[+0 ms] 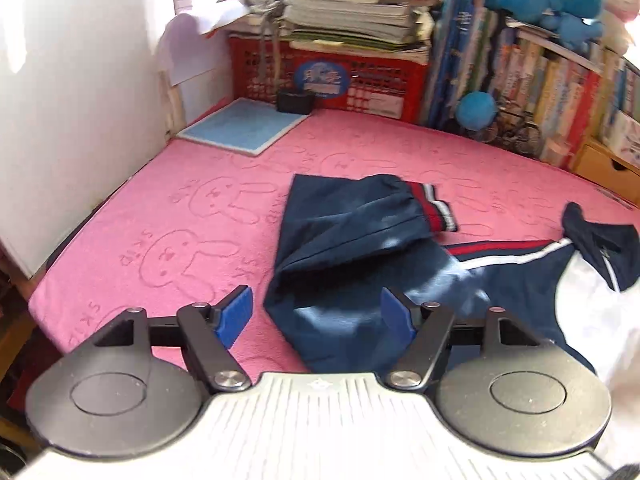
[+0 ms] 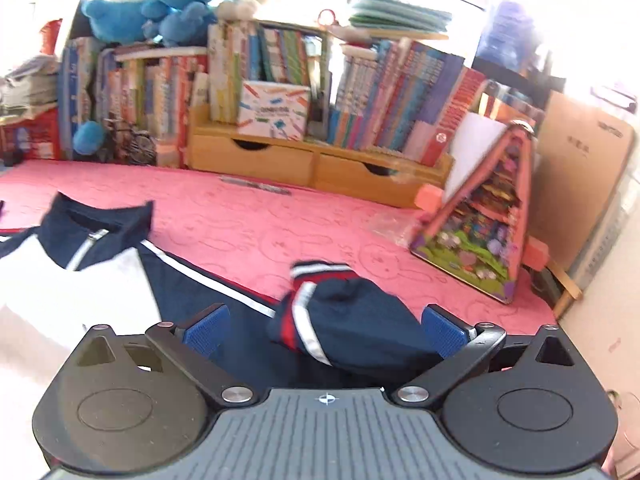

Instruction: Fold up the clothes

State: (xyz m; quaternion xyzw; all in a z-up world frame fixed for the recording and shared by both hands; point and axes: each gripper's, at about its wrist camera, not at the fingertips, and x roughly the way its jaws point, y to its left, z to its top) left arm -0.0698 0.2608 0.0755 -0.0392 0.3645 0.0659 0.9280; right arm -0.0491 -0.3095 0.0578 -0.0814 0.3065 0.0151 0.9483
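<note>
Jacket spread on the pink surface, left sleeve doubled back over itself, probably mid-fold. Left tool released above that sleeve; right tool released astride the right sleeve's cuff. Only right view shows collar zip; only left the red crate

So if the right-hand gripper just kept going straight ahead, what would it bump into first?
Most likely the bunched navy jacket sleeve lying between the open fingers of the right gripper, its striped cuff just beyond. Depth is hard to judge here.
</note>
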